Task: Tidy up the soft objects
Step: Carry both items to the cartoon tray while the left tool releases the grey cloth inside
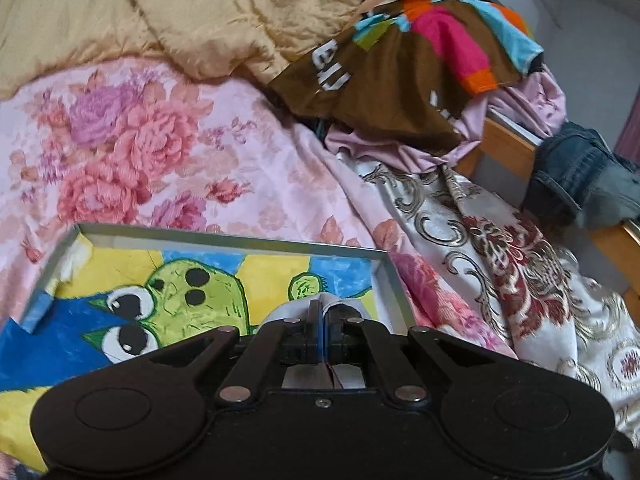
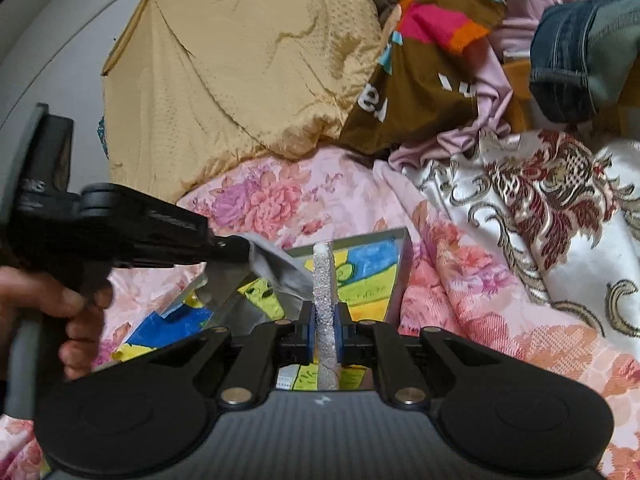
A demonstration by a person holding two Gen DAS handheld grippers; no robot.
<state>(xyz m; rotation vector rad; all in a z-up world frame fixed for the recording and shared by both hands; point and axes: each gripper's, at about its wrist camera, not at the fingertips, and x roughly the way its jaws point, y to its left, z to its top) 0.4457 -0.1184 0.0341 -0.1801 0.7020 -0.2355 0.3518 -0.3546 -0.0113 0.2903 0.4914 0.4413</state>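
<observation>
Right now both grippers pinch parts of a framed cartoon canvas lying on the floral bedsheet (image 1: pixel 168 136).
L gripper (image 1: pixel 323 312) is fully closed on a thin grey-white flap; R gripper (image 2: pixel 327 320) is narrow, clamped on the white foam-textured edge strip (image 2: pixel 322 280) of the canvas (image 1: pixel 224 280). Risk, imo: two thin pinches on one stiff frame, so uneven pull could twist it or slip a pad off. Soft stuff sits ahead of the grippers: tan quilt (image 1: pixel 192 12) far ahead-left, brown striped garment (image 1: pixel 404 68) ahead-right, damask cloth (image 1: pixel 500 248) to the right, jeans (image 1: pixel 580 172) hanging over the wooden bed edge. Cluttered bed, grey wall behind.
</observation>
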